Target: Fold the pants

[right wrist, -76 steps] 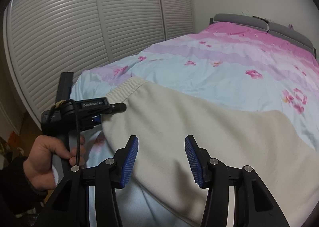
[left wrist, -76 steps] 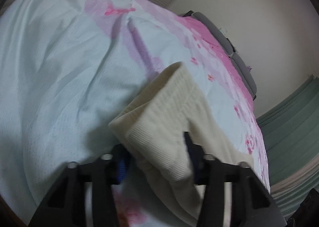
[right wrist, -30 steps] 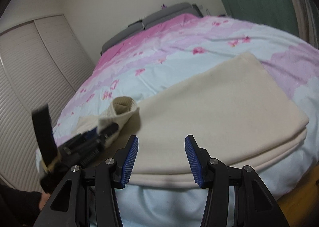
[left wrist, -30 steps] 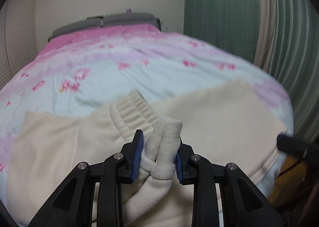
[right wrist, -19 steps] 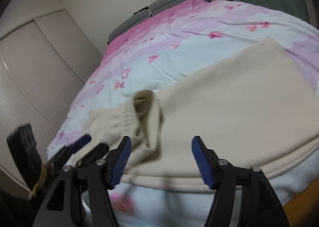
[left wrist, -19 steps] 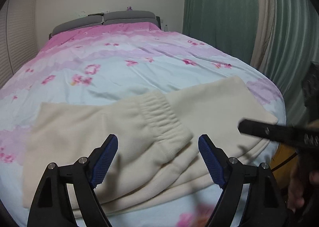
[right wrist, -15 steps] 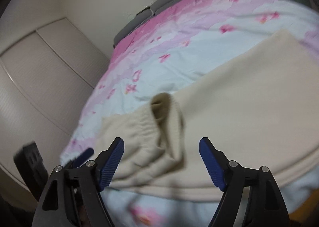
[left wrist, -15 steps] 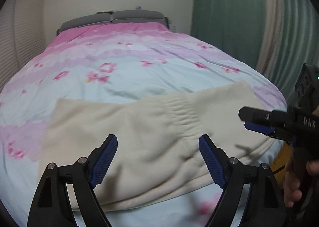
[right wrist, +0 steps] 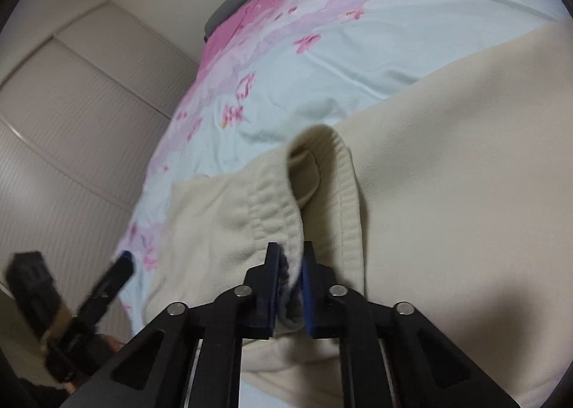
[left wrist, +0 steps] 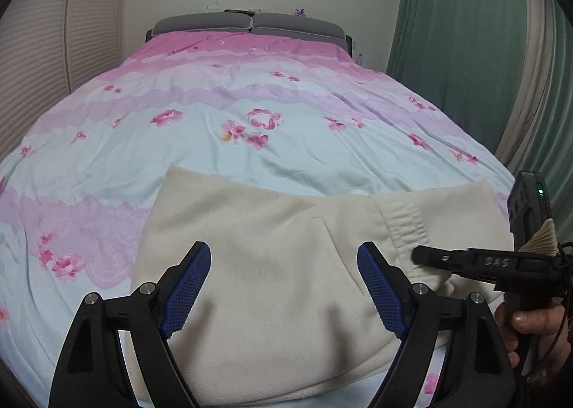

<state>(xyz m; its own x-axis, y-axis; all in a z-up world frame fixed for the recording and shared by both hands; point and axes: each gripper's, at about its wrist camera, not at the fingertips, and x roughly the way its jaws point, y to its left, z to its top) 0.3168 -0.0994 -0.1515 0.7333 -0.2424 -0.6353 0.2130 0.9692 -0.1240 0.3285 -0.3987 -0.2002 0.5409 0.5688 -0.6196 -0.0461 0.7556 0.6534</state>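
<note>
Nearest in the right wrist view, the right gripper [right wrist: 288, 266] has just closed its jaws and now pinches the gathered waistband [right wrist: 275, 207] of the cream pants [right wrist: 447, 193], a fold of ribbed elastic bunched between the blue pads. In the left wrist view the left gripper [left wrist: 283, 286] hovers over the middle of the garment with its jaws wide and nothing between them.

The pants lie folded in half near the foot of the bed [left wrist: 250, 111], flat on the pink and pale-blue floral cover, the waistband end turned toward the person's hand [left wrist: 533, 322] at the right edge of the left view.

The cloth looks like soft, thick knit: light, limp, not slippery, likely to sag and slide out of line wherever it is not supported. The waistband is the firmest place to take hold, since the elastic gives the pads something to bite; the free gripper would probably do best on the same band farther along, or on the folded edge, so the layers lift together.

Beyond lie the grey headboard [left wrist: 250, 23], a green curtain [left wrist: 458, 32] and louvred closet doors [left wrist: 39, 39].
</note>
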